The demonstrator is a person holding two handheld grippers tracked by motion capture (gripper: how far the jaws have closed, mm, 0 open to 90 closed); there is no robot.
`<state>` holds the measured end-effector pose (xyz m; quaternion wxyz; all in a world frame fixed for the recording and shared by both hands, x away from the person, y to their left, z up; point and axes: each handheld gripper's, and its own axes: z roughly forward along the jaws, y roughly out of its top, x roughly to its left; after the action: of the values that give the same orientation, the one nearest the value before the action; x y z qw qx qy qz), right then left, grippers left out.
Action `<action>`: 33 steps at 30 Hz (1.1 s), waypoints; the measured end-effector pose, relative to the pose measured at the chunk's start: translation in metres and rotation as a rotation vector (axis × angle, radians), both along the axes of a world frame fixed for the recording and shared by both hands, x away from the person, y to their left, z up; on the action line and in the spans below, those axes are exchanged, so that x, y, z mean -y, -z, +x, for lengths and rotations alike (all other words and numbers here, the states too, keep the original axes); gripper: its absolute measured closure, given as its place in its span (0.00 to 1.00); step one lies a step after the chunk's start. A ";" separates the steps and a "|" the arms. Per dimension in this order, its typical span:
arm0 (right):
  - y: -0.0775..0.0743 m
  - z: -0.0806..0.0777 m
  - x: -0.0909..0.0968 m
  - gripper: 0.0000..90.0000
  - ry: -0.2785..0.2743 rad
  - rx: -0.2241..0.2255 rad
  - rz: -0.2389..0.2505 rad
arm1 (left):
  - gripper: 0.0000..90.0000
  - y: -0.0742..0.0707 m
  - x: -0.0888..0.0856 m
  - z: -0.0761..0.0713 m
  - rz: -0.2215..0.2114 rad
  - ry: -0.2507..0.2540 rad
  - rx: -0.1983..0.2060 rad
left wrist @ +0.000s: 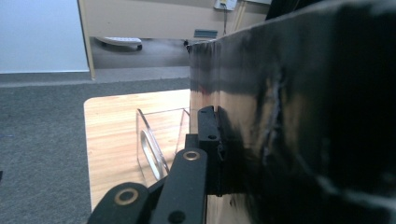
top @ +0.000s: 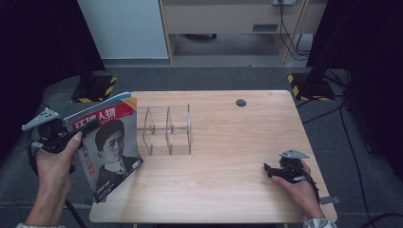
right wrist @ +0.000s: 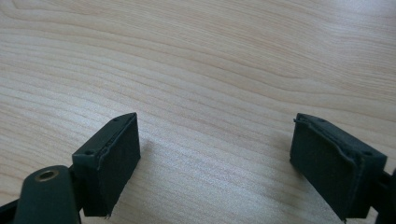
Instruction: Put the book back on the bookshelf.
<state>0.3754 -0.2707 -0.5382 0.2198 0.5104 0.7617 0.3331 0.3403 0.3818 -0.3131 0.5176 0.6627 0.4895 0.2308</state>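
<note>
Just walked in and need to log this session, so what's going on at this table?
A person works with a gripper in each hand. The left gripper is shut on the edge of a magazine, holding it tilted at the table's left edge, beside a clear acrylic divider rack. The right gripper rests on the wood, jaws open, holding nothing.

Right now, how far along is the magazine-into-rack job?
Done: the magazine is picked up; the left gripper is shut on its edge and holds it tilted at the table's left end. In hand: carrying it toward the clear divider rack, which stands beside it with its slots looking bare. Left, probably: slotting it in and letting go. The right gripper rests open on the tabletop.
</note>
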 end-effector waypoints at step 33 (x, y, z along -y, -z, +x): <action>0.000 0.000 0.000 0.18 -0.002 0.002 0.000 | 0.96 0.023 0.013 0.046 -0.001 -0.097 0.113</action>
<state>0.3750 -0.2702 -0.5382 0.2201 0.5093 0.7621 0.3338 0.3866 0.3685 -0.3365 0.5329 0.6238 0.4912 0.2926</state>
